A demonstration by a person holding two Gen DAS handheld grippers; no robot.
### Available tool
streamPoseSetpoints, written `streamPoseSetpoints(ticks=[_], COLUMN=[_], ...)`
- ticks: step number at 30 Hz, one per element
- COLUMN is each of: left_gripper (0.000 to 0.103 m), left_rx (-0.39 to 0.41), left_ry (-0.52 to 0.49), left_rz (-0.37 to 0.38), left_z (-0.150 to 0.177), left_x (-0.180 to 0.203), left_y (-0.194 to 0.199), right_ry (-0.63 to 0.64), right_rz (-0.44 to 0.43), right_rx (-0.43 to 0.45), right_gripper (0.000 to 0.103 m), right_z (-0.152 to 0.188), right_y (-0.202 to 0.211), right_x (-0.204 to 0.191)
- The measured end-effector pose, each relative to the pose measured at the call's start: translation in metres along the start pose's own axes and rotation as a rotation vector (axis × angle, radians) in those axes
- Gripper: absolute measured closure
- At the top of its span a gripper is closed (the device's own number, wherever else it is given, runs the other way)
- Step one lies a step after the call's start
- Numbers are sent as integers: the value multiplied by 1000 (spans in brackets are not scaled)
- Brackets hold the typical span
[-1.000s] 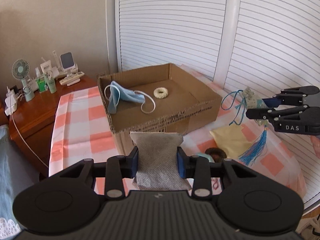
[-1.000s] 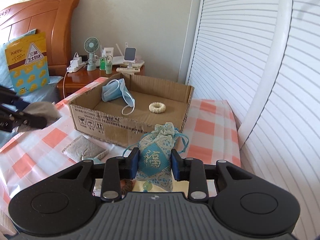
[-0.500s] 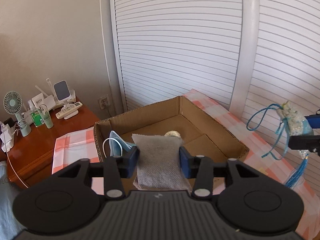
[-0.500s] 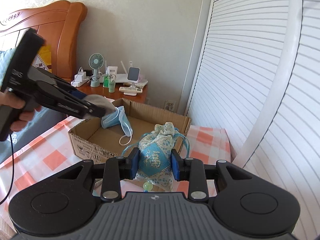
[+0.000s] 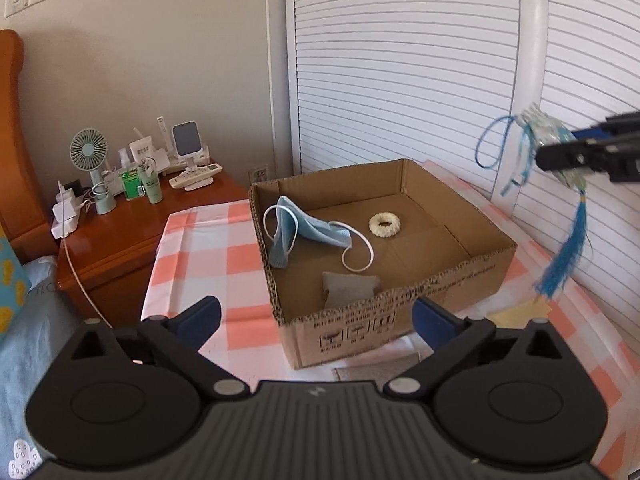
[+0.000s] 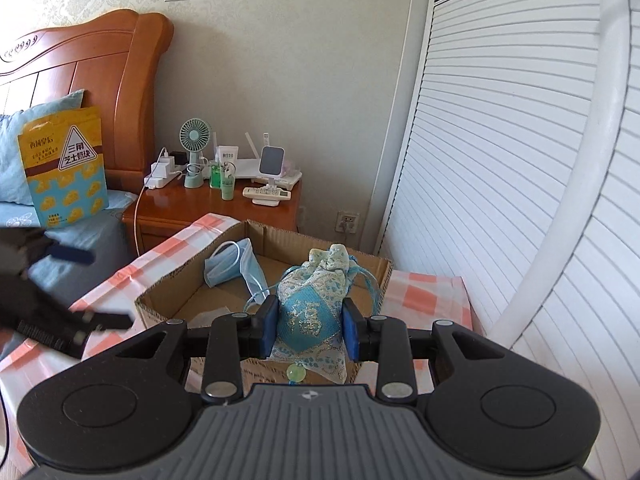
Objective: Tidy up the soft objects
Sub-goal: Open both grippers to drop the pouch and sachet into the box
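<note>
My left gripper (image 5: 316,312) hangs just in front of the cardboard box (image 5: 400,320), its jaws opening wide with nothing between them. A grey fabric sachet (image 5: 350,288) lies inside the box against the near wall. Further in lie a blue face mask (image 5: 308,232) and a cream scrunchie (image 5: 385,225). My right gripper (image 6: 309,328) is shut on a blue embroidered drawstring pouch (image 6: 310,312), held in the air above the box's (image 6: 160,304) near right side. The pouch's blue tassel (image 5: 564,256) dangles. The left gripper (image 6: 110,289) shows at the left edge.
The box stands on a table with an orange-checked cloth (image 5: 208,248). A yellow flat item (image 5: 520,312) lies right of the box. A wooden nightstand (image 5: 132,236) with a fan and bottles stands behind, a bed (image 6: 80,232) to the left, and white louvred doors (image 5: 400,80) at the back.
My left gripper opened and let go of the grey sachet, which now lies in the box, then drew back. The right gripper rose with the pouch towards the box.
</note>
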State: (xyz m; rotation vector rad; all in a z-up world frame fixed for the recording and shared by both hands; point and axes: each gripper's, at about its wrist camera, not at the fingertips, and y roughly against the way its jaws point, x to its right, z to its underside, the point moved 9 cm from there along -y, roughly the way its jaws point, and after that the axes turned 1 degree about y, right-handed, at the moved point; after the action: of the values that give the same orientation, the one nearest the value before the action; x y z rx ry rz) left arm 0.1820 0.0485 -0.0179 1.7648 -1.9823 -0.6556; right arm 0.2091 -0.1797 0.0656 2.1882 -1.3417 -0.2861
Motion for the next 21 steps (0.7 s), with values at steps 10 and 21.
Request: streamPoseSetpoints(ticks=[10,21], left_gripper=[1,1], left_rx=[-3,6], left_ry=[18,56], left_rz=[24,21], left_z=[38,47], left_x=[12,-5], left_y=[24,27], right_ry=[26,-22], right_rz=[8,61], right_rx=[-19,-72], right_gripper=[66,7], right_z=[-41,-56], right_y=[-44,-98], right_x=[-11,-4])
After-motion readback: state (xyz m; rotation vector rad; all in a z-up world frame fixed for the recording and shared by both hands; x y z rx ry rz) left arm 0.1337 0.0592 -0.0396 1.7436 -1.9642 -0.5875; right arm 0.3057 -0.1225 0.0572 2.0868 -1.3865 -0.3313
